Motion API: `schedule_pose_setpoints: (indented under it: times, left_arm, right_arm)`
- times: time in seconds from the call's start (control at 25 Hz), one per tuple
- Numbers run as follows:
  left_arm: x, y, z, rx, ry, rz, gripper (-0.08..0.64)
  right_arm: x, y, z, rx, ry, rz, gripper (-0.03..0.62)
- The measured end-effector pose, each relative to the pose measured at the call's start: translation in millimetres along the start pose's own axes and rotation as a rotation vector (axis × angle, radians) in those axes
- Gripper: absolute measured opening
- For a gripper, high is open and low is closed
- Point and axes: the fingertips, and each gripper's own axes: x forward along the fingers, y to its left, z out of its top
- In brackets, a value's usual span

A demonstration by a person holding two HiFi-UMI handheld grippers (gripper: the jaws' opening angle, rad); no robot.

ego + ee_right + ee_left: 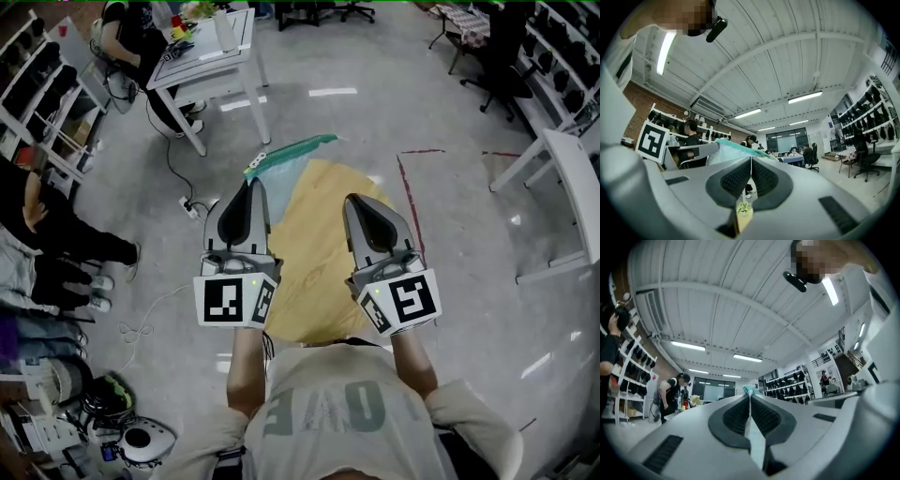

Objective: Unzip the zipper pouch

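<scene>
The zipper pouch (314, 248) hangs in the air between my two grippers, above the floor. It has a teal zipper edge (291, 152) along the top, a pale part below that and a yellowish body. My left gripper (250, 185) is shut on the pouch's left side. In the left gripper view a thin pale sheet of pouch (754, 437) runs between the closed jaws of that gripper (749, 395). My right gripper (356, 200) is shut on the pouch's right side. In the right gripper view a yellowish bit of pouch (744, 210) is pinched in that gripper (751, 160), and the teal edge (733, 147) stretches off to the left.
A white table (211, 56) with a seated person stands at the back left, and another white table (572, 178) at the right. People stand at the left edge. A power strip (192, 208) and cable lie on the floor, with red tape (405, 187) nearby.
</scene>
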Motion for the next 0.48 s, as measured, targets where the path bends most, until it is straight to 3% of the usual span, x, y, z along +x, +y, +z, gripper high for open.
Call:
schedule_pose_setpoints:
  times: [0.24, 0.48]
  left_arm:
    - [-28.9, -17.3, 8.9, 0.124, -0.011, 0.026, 0.029]
    - [-41.2, -20.3, 8.6, 0.164, -0.004, 0.033, 0.029]
  right_arm:
    - [-10.3, 10.9, 2.1, 0.093, -0.001, 0.031, 0.029]
    - [-14.5, 16.5, -1.7, 0.118, 0.003, 0.035, 0.029]
